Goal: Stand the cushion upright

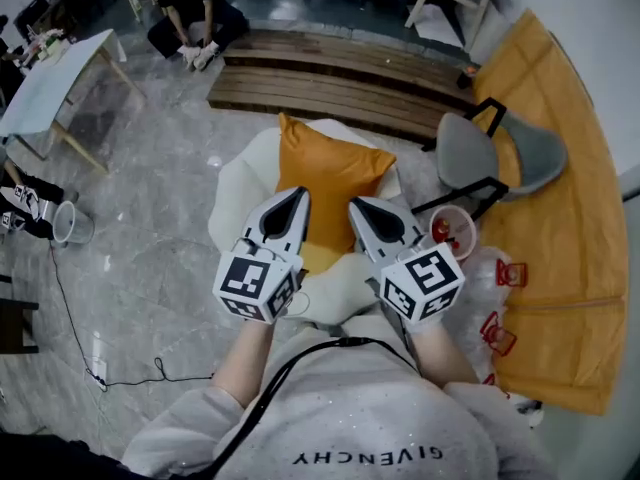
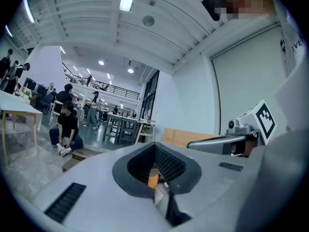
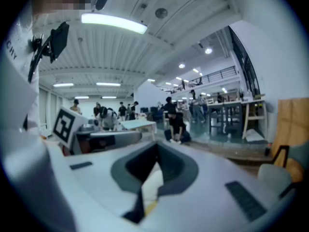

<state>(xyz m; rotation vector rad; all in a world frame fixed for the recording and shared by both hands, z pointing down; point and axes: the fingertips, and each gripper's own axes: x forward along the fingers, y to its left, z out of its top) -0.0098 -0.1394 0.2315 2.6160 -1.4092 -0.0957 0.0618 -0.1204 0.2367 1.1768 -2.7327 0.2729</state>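
Observation:
An orange cushion (image 1: 335, 173) rests against a white soft seat (image 1: 240, 193), one corner pointing away from me; how steeply it stands I cannot tell. Both grippers hover side by side above its near half, pointing away from me. My left gripper (image 1: 300, 195) is shut, and a sliver of orange shows through the opening behind its jaws (image 2: 153, 179). My right gripper (image 1: 353, 205) is shut too, with white fabric visible through its opening (image 3: 152, 180). Neither visibly holds anything. The cushion's near edge is hidden under the grippers.
A grey chair (image 1: 465, 153) and a red-rimmed cup (image 1: 452, 233) stand right of the seat, with plastic bags (image 1: 495, 288) and a yellow panel (image 1: 560, 168) beyond. Wooden steps (image 1: 340, 78) lie ahead, where a person (image 1: 190, 8) sits. A white table (image 1: 50, 78) and a floor cable (image 1: 90, 338) are left.

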